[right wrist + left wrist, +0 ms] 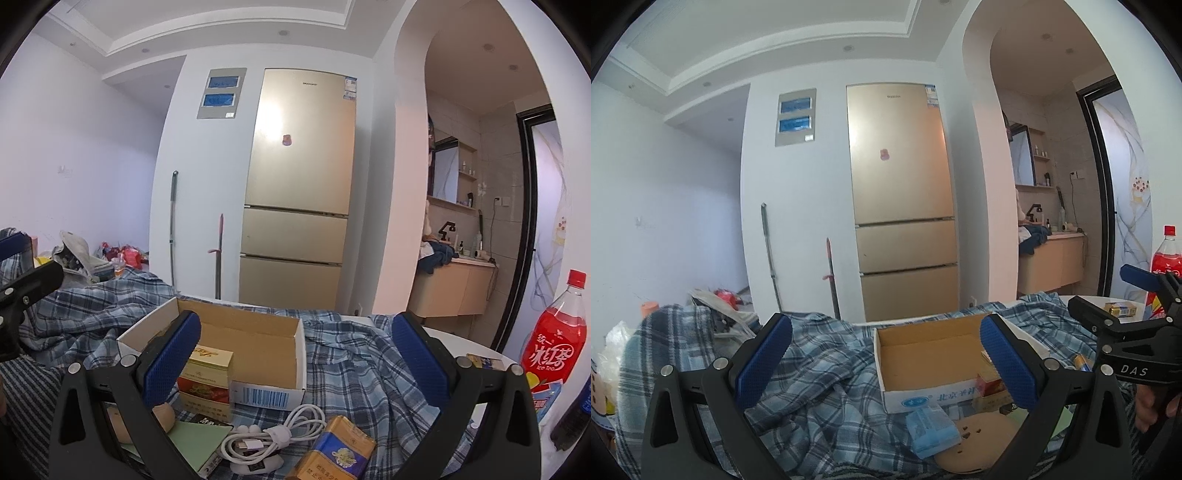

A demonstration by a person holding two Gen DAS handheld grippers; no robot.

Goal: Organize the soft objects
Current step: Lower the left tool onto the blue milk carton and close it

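A blue plaid cloth (820, 369) lies rumpled over the table; it also shows in the right wrist view (354, 354). An open cardboard box (923, 354) sits on it, empty inside, and shows in the right wrist view (258, 350). A blue tissue pack (931, 430) lies in front of the box. My left gripper (886, 362) is open and empty, held above the cloth and box. My right gripper (295, 362) is open and empty, above a coiled white cable (273, 435) and cigarette packs (332, 450). The right gripper also appears at the right of the left wrist view (1126, 314).
A red ice tea bottle (554, 350) stands at the table's right edge. Red and gold cigarette boxes (207, 380) lean by the box. A tan round disc (975, 443) and green pad (199, 439) lie near. A gold fridge (901, 199) stands behind.
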